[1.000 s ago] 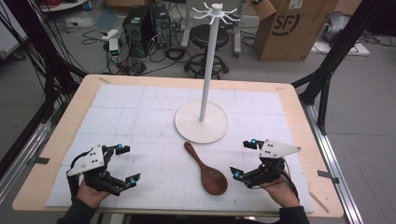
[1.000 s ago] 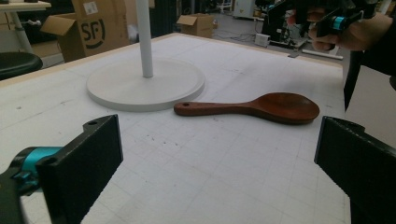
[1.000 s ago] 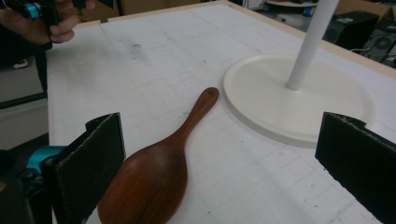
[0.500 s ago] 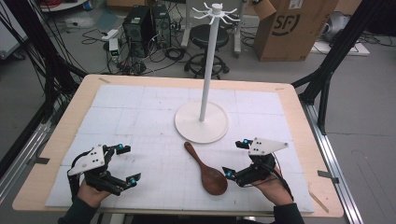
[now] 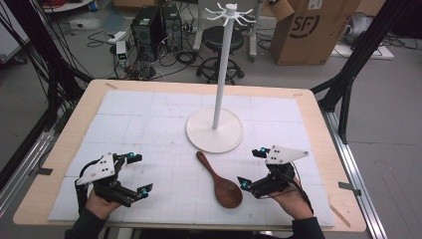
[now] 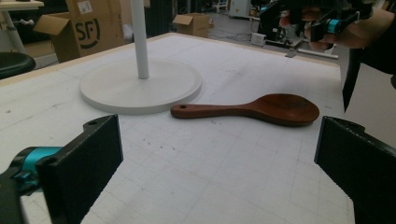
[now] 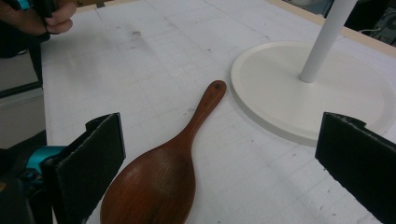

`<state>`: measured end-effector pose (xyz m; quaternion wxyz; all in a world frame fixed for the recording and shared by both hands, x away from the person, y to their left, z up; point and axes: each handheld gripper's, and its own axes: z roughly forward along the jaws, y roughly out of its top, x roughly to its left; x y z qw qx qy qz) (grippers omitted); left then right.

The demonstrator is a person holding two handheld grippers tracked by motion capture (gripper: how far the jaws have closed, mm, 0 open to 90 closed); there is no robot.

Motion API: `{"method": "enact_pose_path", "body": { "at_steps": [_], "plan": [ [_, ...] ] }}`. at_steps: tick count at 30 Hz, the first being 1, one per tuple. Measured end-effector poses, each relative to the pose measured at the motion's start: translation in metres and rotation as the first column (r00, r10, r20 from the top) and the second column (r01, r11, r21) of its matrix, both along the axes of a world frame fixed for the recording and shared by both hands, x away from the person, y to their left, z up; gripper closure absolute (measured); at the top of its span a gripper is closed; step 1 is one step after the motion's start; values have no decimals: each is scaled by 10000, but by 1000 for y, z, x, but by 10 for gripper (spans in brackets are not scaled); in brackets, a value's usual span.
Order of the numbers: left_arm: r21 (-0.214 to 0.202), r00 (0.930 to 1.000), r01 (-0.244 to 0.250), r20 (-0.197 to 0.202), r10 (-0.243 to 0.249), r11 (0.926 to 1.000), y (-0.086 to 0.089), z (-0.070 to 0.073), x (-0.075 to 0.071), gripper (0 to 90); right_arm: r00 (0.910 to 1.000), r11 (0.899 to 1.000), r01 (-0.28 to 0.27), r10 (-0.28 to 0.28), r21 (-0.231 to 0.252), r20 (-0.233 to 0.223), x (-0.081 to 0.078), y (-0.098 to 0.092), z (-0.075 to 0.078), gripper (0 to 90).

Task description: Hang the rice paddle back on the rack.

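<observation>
Table (image 5: 318,114) with white gridded mat fills frame centre. White stand (image 5: 215,130), round base mid-frame, pole rising to top. Wooden spoon (image 5: 220,181) lower centre, handle tip near base, flat on mat. Right gripper (image 5: 253,168) lower right, just beside spoon bowl, jaws wide apart, empty. Left gripper (image 5: 139,173) lower left, jaws wide, empty.

Dark "SF" logo printed on the side of a brown cardboard box (image 5: 311,30) on the floor beyond the table. Same "SF" mark seen on the box (image 6: 91,25) in the left gripper view. No other legible text.
</observation>
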<state>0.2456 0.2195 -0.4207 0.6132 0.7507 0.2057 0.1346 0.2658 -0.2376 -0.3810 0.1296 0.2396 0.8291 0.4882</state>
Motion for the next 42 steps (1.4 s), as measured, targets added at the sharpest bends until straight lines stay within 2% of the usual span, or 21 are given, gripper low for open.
{"method": "enact_pose_path", "body": {
  "at_steps": [5, 9, 13, 14, 15, 17, 19, 20, 21, 22, 25, 32, 42],
  "plan": [
    [-31, 10000, -53, 11, 53, 10000, 0, 1, -2, 17, 9999, 9999, 12, -14, -169, -102, 4, 4, 0, 7],
    [131, 10000, 4, -2, -4, 9999, -5, 0, -5, 17, 9991, 9979, -61, 34, -642, -413, 8, 13, -4, 7],
    [247, 9999, 137, -21, -136, 9996, -11, 0, -7, 17, 9961, 9970, -71, 3, -767, -882, 12, 17, -7, 6],
    [247, 9999, 137, -21, -136, 9996, -11, 0, -7, 17, 9961, 9970, -71, 3, -767, -882, 12, 17, -7, 6],
    [382, 9998, 173, 16, -174, 9991, -13, 0, -8, 17, 9940, 9956, -134, 31, -931, -1095, 14, 20, -8, 7],
    [410, 9999, 168, 23, -169, 9990, -13, 0, -9, 17, 9939, 9946, -197, 84, -1021, -1100, 16, 21, -8, 6],
    [378, 9999, 129, 30, -131, 9992, -13, 1, -9, 17, 9902, 9914, -307, 128, -1274, -1390, 18, 28, -8, 7],
    [397, 9999, 99, 57, -101, 9992, -12, 1, -9, 17, 9902, 9914, -307, 128, -1274, -1390, 18, 28, -8, 7],
    [370, 9999, 94, 46, -96, 9993, -11, 1, -9, 17, 9892, 9898, -352, 149, -1377, -1460, 19, 30, -8, 6],
    [361, 10000, 43, 44, -45, 9993, -11, 1, -8, 17, 9849, 9864, -372, 91, -1603, -1727, 20, 34, -8, 6],
    [359, 10000, 18, 36, -19, 9994, -10, 1, -8, 17, 9817, 9807, -400, 29, -1912, -1903, 22, 40, -7, 7],
    [369, 10000, 38, 49, -40, 9993, -11, 1, -8, 16, 9789, 9672, -601, 87, -2468, -2042, 25, 57, -7, 7],
    [361, 9999, 85, 77, -88, 9993, -11, 1, -7, 17, 9688, 9462, -873, 78, -3116, -2479, 33, 76, -11, 7]
  ]
}}
